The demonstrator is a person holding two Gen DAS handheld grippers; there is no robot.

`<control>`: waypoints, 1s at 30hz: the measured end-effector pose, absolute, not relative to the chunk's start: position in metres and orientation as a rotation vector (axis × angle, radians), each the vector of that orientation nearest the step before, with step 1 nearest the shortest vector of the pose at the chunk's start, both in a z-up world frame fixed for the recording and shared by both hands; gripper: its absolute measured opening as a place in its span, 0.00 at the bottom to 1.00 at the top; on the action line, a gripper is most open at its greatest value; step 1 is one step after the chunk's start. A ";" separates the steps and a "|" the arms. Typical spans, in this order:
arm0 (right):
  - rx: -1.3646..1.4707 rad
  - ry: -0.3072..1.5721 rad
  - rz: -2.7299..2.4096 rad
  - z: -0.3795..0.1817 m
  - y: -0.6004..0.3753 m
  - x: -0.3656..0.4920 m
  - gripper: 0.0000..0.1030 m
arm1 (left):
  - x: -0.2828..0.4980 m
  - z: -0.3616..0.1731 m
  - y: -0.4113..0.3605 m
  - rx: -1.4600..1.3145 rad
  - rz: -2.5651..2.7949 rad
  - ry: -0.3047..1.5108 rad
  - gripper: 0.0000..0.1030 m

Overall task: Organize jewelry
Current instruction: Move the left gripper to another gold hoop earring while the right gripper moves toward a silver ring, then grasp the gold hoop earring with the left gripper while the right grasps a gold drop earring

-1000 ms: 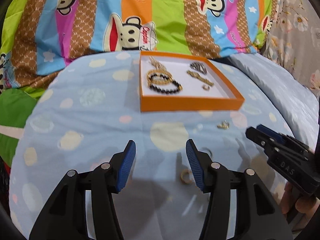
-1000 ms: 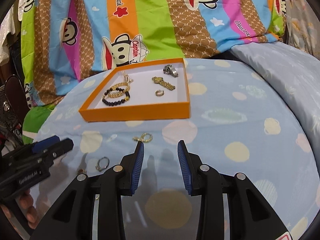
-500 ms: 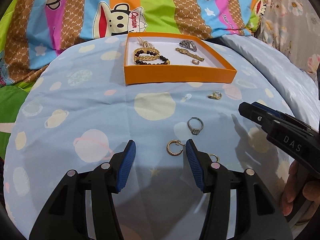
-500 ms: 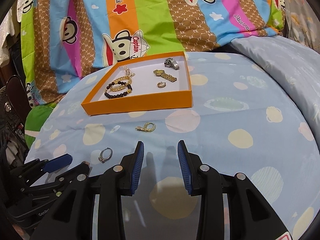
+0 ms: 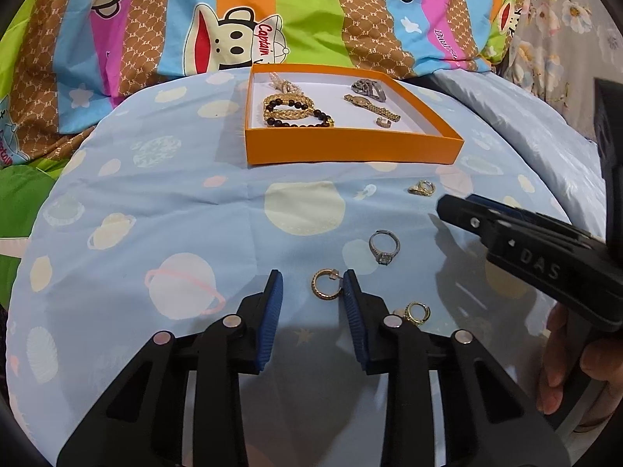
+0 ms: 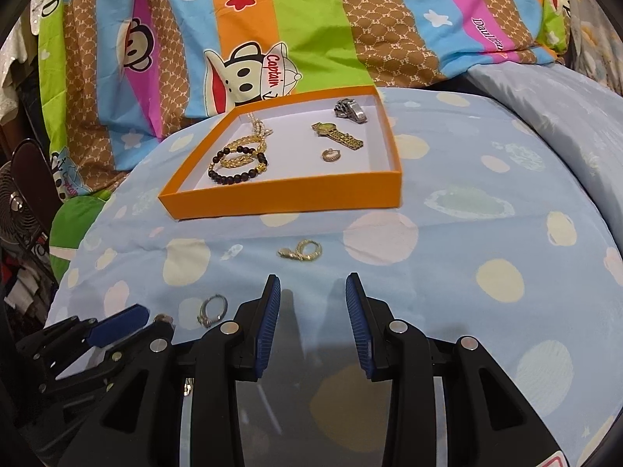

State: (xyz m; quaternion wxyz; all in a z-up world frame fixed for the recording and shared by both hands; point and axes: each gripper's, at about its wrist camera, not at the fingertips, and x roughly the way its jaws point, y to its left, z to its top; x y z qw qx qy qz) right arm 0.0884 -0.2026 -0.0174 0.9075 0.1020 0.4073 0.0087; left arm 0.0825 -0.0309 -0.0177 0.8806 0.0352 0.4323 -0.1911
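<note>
Left gripper [image 5: 311,286]: jaws apart and just closing in; gold hoop earring [image 5: 326,284] lies between the blue pads, at or just beside the right pad, left pad clear of it; no grip seen.
Right gripper [image 6: 312,292]: jaws apart, nothing between the pads; bare blue sheet [image 6: 467,272] under them.
Small gold hoop [image 5: 415,312]: on the sheet at 4 o'clock of the left gripper's tips, partly hidden by its right finger.
Silver stone ring [image 5: 384,247]: on the sheet at 2 o'clock of the gold hoop earring, apart from it.
Gold clasp earring [image 6: 300,252]: on the sheet at 12 o'clock of the right gripper's tips, near the box front.
Orange box [image 5: 350,148]: open, farther back at 12 o'clock; holds a beaded bracelet [image 5: 298,114], a gold watch [image 5: 370,106], a silver watch [image 5: 368,87] and a small ring [image 5: 383,122].
Striped monkey-print cover [image 5: 311,11]: farthest back, behind the box.
</note>
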 end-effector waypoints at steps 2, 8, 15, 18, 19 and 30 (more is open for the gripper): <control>0.203 0.848 0.013 -0.018 -0.200 0.097 0.33 | 0.082 -0.018 -0.031 0.072 -0.399 0.900 0.30; 0.199 0.879 0.007 -0.023 -0.196 0.114 0.33 | 0.083 -0.017 -0.030 0.066 -0.406 0.901 0.28; 0.194 0.884 -0.001 -0.024 -0.195 0.118 0.24 | 0.083 -0.017 -0.030 0.064 -0.408 0.901 0.28; 0.202 0.875 -0.005 -0.023 -0.197 0.117 0.24 | 0.084 -0.017 -0.030 0.064 -0.408 0.901 0.28; 0.205 0.870 -0.007 -0.023 -0.198 0.116 0.24 | 0.084 -0.017 -0.030 0.064 -0.408 0.901 0.28; 0.235 0.810 -0.006 -0.012 -0.204 0.086 0.24 | 0.084 -0.018 -0.030 0.062 -0.405 0.900 0.26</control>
